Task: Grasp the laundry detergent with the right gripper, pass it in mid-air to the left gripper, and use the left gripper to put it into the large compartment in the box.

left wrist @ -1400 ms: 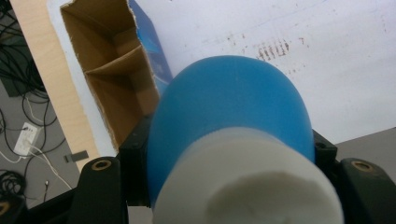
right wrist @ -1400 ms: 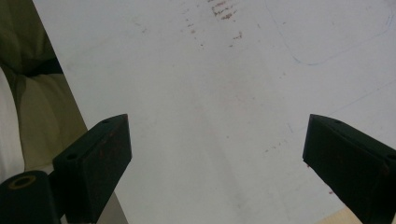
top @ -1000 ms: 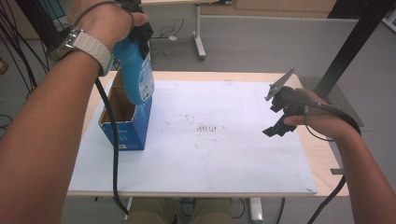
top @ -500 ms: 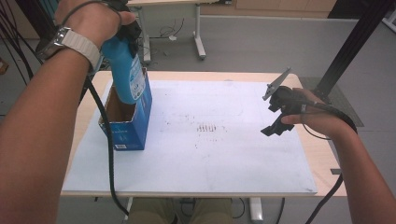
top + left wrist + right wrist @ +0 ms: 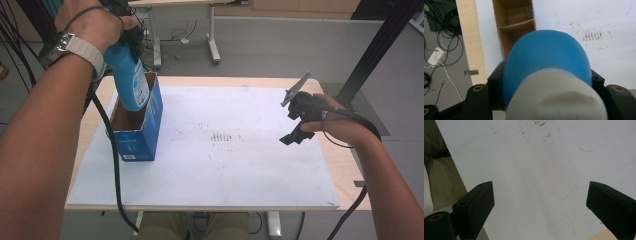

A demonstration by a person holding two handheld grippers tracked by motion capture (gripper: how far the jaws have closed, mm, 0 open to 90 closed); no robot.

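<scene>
My left gripper (image 5: 127, 40) is shut on a blue bottle (image 5: 129, 80) with a white cap, held near its top. The bottle hangs slightly tilted, and its bottom end is at the open top of a blue cardboard box (image 5: 142, 135) at the table's left. In the left gripper view the bottle (image 5: 546, 57) sits between the black jaws of the left gripper (image 5: 546, 80). Beyond it lies the box's brown inside (image 5: 514, 27) with a cardboard divider. My right gripper (image 5: 292, 125) hovers open over the sheet's right side. Nothing is between the jaws of the right gripper (image 5: 540, 205).
A white sheet (image 5: 225, 165) with faint brown marks covers most of the wooden table (image 5: 345, 165). The left gripper's black cable (image 5: 116, 165) hangs down past the box. Cables and a socket strip (image 5: 435, 56) lie on the floor to the left.
My left hand has carried the bottle a little to the left and lower, down to the box's opening. The right gripper has stayed where it was.
</scene>
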